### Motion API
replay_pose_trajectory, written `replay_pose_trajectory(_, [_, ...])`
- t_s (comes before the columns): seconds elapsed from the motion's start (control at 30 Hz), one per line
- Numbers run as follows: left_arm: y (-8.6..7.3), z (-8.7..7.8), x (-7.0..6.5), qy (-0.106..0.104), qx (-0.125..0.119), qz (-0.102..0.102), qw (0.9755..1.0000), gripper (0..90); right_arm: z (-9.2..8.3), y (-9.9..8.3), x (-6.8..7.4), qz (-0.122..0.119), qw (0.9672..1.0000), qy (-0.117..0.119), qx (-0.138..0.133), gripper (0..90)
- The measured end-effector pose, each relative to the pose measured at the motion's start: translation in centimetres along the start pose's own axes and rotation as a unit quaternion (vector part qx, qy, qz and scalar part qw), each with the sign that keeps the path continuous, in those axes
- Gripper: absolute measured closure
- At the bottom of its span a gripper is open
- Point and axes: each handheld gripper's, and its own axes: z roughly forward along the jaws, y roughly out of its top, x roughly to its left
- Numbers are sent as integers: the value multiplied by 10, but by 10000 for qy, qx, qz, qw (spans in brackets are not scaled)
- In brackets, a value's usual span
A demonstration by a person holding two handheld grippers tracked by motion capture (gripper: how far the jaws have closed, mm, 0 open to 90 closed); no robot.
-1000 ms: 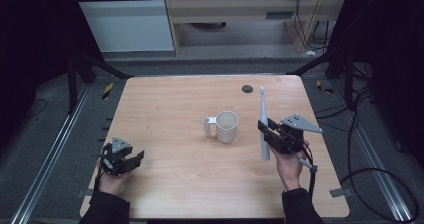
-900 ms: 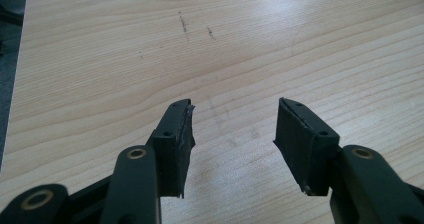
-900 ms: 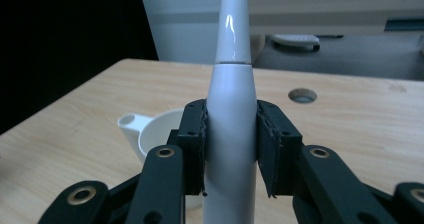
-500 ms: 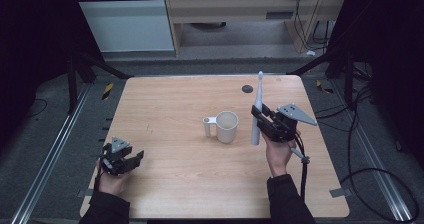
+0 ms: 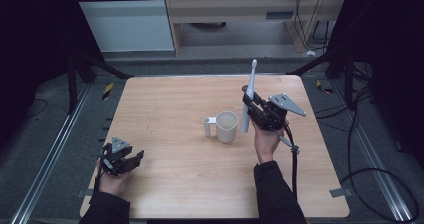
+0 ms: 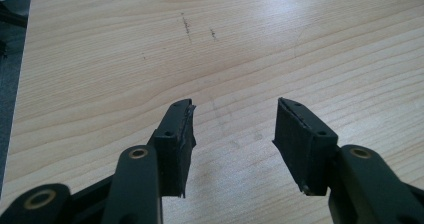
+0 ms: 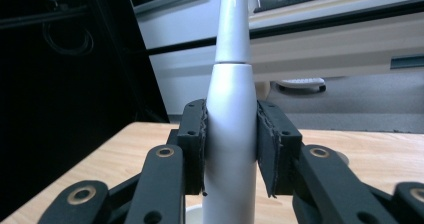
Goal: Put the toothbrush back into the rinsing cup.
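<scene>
Jaws of the right gripper (image 5: 254, 109) clamp a white electric toothbrush (image 5: 248, 96) by its handle, holding it nearly upright with the brush head at the top, above the table (image 5: 165, 104) and just beside the white mug (image 5: 226, 126). Near the table's front left corner, the left gripper (image 6: 234, 129) rests low, its jaws apart with bare wood between them.

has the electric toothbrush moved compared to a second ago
Yes. The right gripper, shut on the toothbrush, has carried it leftward, from well right of the mug to right beside it.
</scene>
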Motion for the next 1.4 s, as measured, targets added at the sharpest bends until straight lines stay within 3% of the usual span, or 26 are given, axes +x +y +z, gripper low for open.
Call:
replay_pose_trajectory(0.7, [0,0,0,-11,-3,9,10000,490,38,-4,19,119,9997,156,-137,672])
replay_pose_trajectory(1.4, [0,0,0,-19,-3,5,10000,491,66,-33,21,78,9993,43,367,671])
